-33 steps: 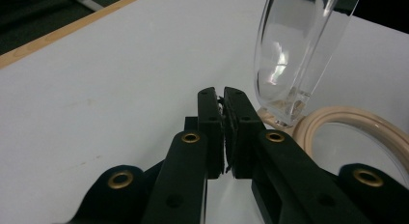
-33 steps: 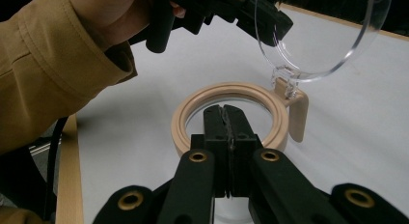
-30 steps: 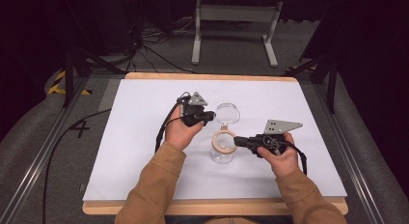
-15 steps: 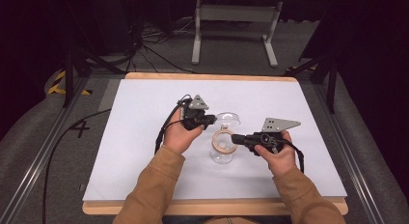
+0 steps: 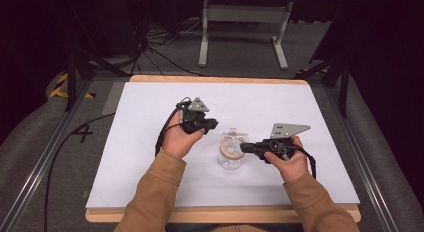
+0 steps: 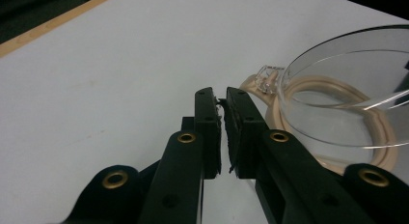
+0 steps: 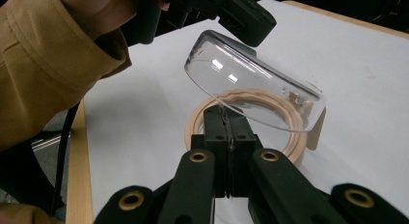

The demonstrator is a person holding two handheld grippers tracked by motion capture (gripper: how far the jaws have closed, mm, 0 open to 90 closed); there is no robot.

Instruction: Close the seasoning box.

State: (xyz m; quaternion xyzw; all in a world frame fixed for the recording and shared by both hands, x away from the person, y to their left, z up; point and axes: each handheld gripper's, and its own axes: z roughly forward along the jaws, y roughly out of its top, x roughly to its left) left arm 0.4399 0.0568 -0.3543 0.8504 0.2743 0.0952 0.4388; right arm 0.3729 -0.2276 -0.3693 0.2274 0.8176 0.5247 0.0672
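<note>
A small clear glass jar [image 5: 231, 159] stands mid-table with a tan seal ring [image 7: 197, 121] on its mouth. Its hinged clear lid [image 7: 251, 84] hangs tilted over the mouth, half down. My right gripper [image 5: 244, 147] comes in from the right and is shut on the jar's near rim [image 7: 226, 113]. My left gripper [image 5: 212, 124] is shut with nothing between its jaws [image 6: 221, 96]. Its tip sits beside the lid [image 6: 347, 89] near the hinge clasp [image 6: 268, 75]. In the right gripper view the left gripper [image 7: 241, 16] sits just above the lid's far edge.
The jar rests on a white mat [image 5: 150, 117] over a wood-edged table [image 5: 220, 80]. A metal stand [image 5: 245, 22] and loose cables [image 5: 150, 47] lie on the floor beyond the far edge. Metal rails [image 5: 40, 172] run along both sides.
The lid has swung from fully open at the back down over the jar's mouth. The left gripper has followed it toward the jar; the right gripper has stayed at the rim.
</note>
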